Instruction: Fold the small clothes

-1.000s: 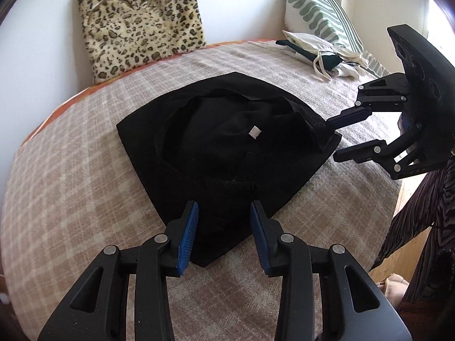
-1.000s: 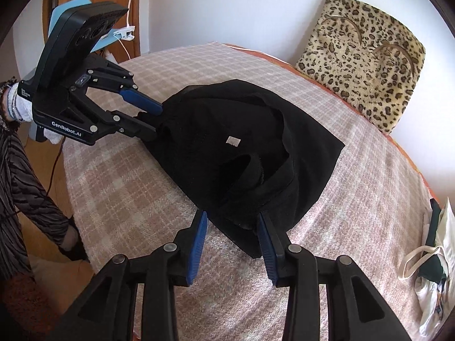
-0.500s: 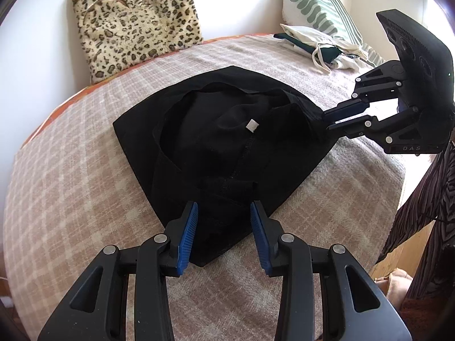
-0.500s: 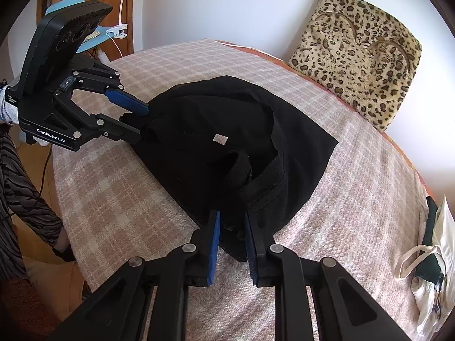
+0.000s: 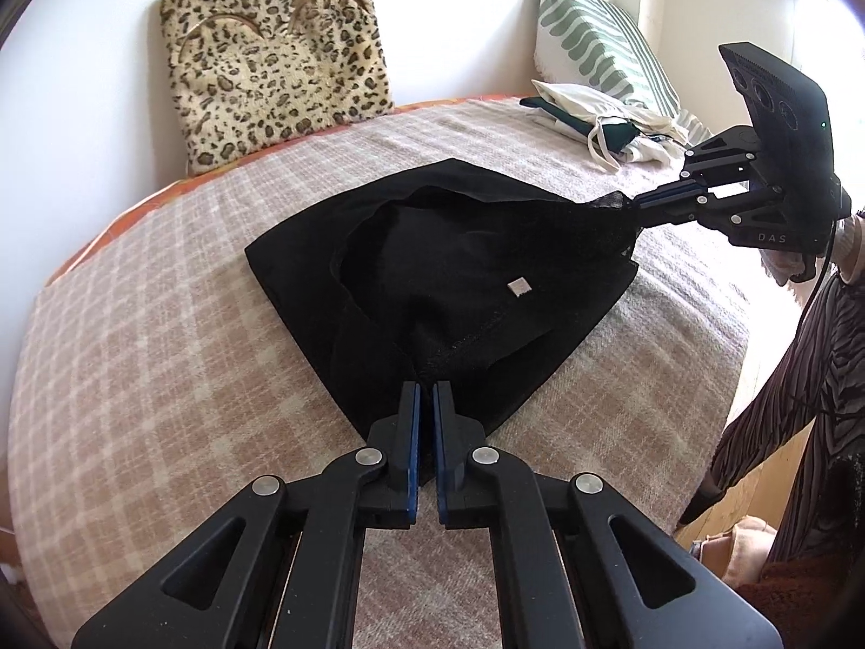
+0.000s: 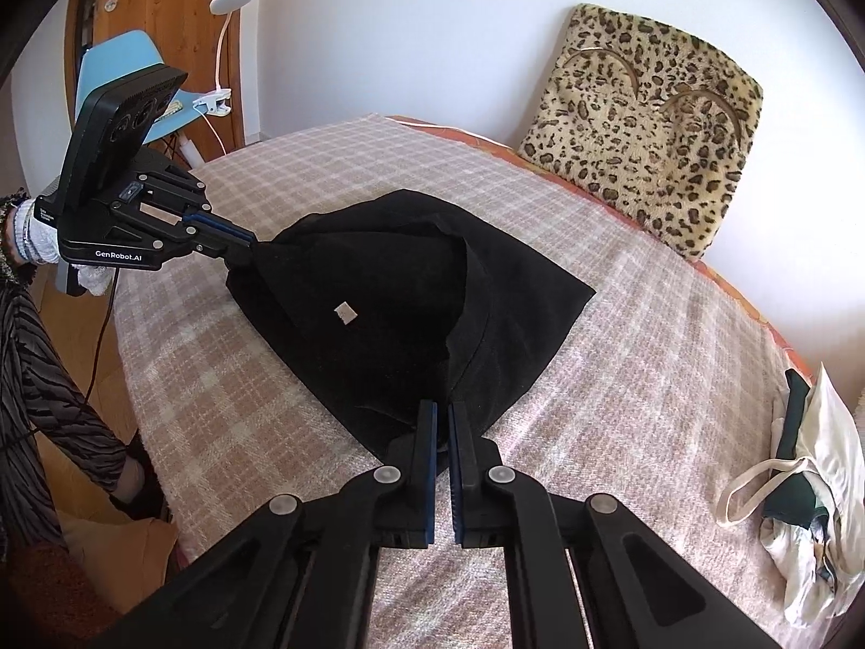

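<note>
Where jaws gaped before, left hand-held gripper (image 5: 425, 395) and right hand-held gripper (image 6: 441, 414) now clamp black garment (image 5: 459, 270) corners, fabric lifted.

Around me the room is bright with daylight. A white wall (image 6: 432, 43) rises behind a bed covered by a beige and cream checked blanket (image 5: 162, 351), with an orange sheet (image 5: 108, 222) showing along its far edge. A leopard-print cushion (image 5: 275, 54) leans on the wall at that edge. At the far right corner of the bed I see a green and white patterned pillow (image 5: 594, 38) and a cream tote bag (image 5: 589, 108). Off the bed's other end stand a wooden door (image 6: 162, 0), a light blue chair (image 6: 119, 65) and a white clip-on lamp (image 6: 232, 0). The floor (image 5: 757, 492) is pale wood.
</note>
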`<act>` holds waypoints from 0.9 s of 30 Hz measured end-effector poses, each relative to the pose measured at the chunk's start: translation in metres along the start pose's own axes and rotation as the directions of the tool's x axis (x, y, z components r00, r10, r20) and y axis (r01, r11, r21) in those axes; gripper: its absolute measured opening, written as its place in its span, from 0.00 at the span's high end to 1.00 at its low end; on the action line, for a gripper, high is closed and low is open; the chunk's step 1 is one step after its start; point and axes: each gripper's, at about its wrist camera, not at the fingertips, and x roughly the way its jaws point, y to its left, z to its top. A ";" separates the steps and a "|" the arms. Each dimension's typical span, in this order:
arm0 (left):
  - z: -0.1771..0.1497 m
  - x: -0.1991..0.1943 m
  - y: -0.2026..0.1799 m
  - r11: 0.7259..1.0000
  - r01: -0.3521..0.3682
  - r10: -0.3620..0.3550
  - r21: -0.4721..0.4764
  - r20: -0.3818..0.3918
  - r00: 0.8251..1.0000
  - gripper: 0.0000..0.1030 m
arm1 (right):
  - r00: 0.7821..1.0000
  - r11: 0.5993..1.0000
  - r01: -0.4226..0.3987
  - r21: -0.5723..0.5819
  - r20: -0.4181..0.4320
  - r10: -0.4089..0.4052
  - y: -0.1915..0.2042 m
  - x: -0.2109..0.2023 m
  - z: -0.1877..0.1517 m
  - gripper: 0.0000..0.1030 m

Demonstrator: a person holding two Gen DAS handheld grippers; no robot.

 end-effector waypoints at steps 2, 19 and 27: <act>-0.003 0.005 0.001 1.000 0.016 -0.016 -0.010 -0.035 0.999 0.97 | 0.999 1.000 -0.025 -0.015 -0.037 0.025 0.002 0.006 -0.002 0.97; 0.019 -0.005 -0.001 0.996 0.076 -0.075 -0.042 0.025 0.997 0.91 | 0.999 0.978 -0.005 -0.208 -0.051 -0.005 0.044 0.031 0.001 0.72; 0.019 0.023 -0.002 0.993 0.097 -0.100 -0.062 -0.056 0.993 0.72 | 1.000 0.989 0.003 -0.148 -0.018 -0.005 0.028 0.015 -0.006 1.00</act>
